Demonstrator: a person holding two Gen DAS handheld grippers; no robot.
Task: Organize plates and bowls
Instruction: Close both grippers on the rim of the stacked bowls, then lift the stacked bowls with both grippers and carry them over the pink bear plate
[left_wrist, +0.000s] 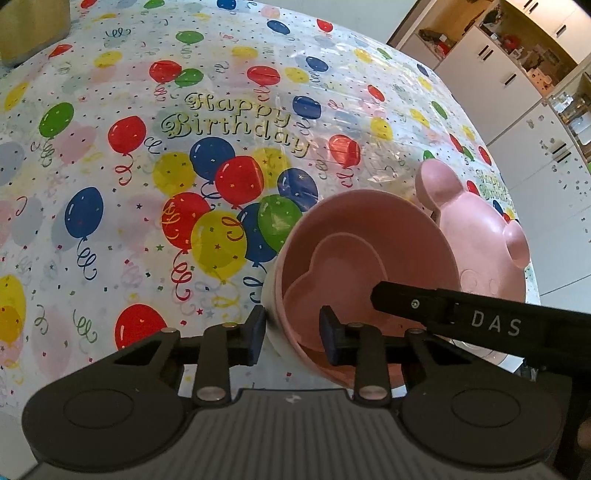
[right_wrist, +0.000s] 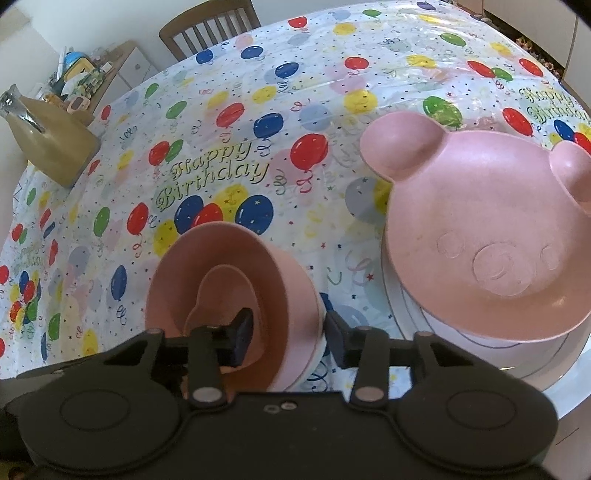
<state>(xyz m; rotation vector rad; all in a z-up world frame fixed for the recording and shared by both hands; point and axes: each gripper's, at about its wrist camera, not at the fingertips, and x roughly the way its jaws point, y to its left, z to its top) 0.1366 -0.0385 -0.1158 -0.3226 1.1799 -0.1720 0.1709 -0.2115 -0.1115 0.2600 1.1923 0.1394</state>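
Both hand-held grippers straddle pink bowl (left_wrist: 354, 258) rim, opposite sides.

Your open ground lies left and ahead of the bowl (left_wrist: 364, 266): the balloon-print cloth (left_wrist: 147, 155) runs bare across the middle of the table. To the right, the bear plate (right_wrist: 491, 236) sits on a white plate (right_wrist: 413, 317) just beside the bowl, leaving only a narrow strip of cloth between them. A tan box (right_wrist: 55, 147) stands at the far left corner, well apart. A chair (right_wrist: 210, 26) backs the far edge. Cabinets (left_wrist: 524, 122) stand beyond the table's right side.
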